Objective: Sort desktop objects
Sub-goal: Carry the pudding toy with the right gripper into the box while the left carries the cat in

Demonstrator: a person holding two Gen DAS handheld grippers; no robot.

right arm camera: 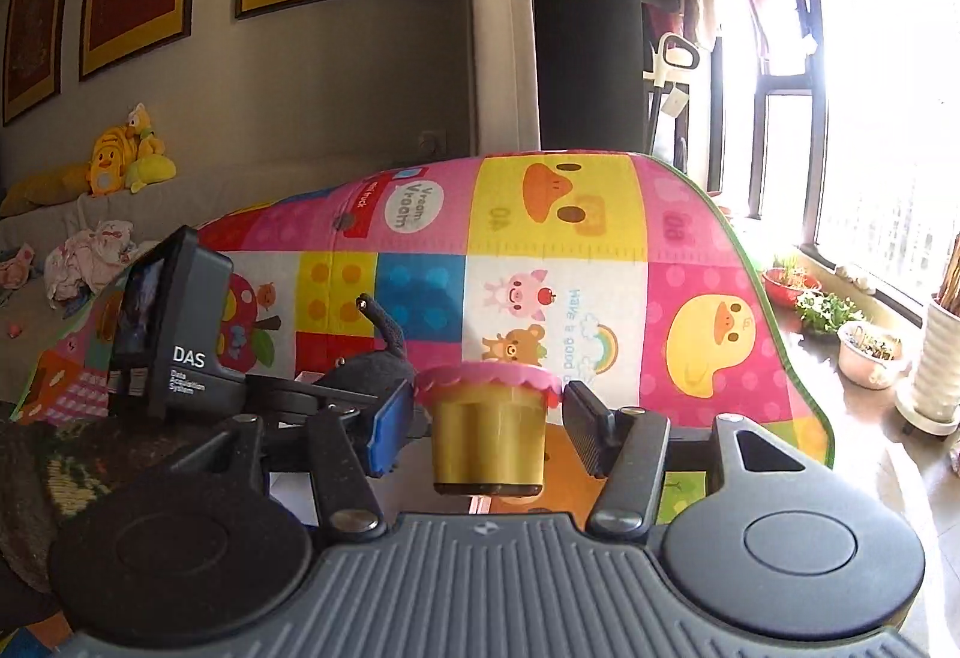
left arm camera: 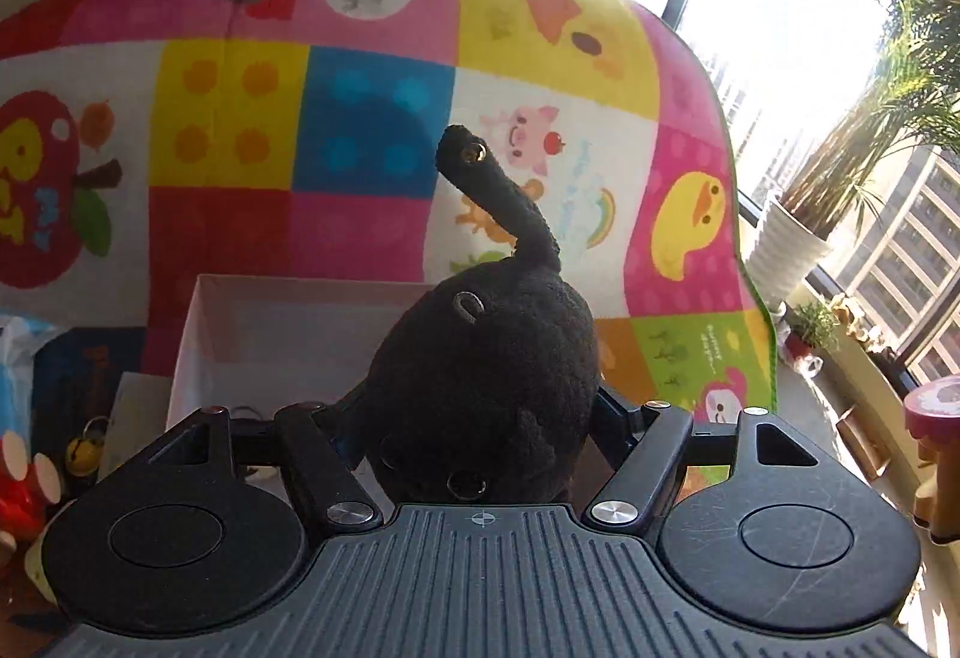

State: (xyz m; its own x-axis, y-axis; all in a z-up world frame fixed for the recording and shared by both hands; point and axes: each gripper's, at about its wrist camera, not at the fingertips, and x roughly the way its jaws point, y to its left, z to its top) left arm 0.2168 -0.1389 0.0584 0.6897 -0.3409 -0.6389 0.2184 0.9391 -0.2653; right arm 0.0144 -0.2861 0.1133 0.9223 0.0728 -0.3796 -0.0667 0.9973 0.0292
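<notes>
A black plush toy (left arm camera: 480, 376) with a long thin part sticking up fills the middle of the left wrist view, and my left gripper (left arm camera: 474, 418) is shut on it; the plush hides most of the fingers. Behind it stands a white open box (left arm camera: 258, 334). In the right wrist view my right gripper (right arm camera: 489, 418) is shut on a small yellow tub with a wavy pink lid (right arm camera: 487, 436), held upright in the air. To its left the left gripper's body (right arm camera: 180, 334) shows with the plush (right arm camera: 372, 370). The tub (left arm camera: 936, 406) also peeks in at the left view's right edge.
A bright patchwork play mat (left arm camera: 360, 118) stands upright behind everything. Small red and yellow toys (left arm camera: 24, 484) lie at lower left. A white ribbed plant pot (left arm camera: 786, 250) and smaller pots (right arm camera: 870, 352) line the sunlit window sill on the right.
</notes>
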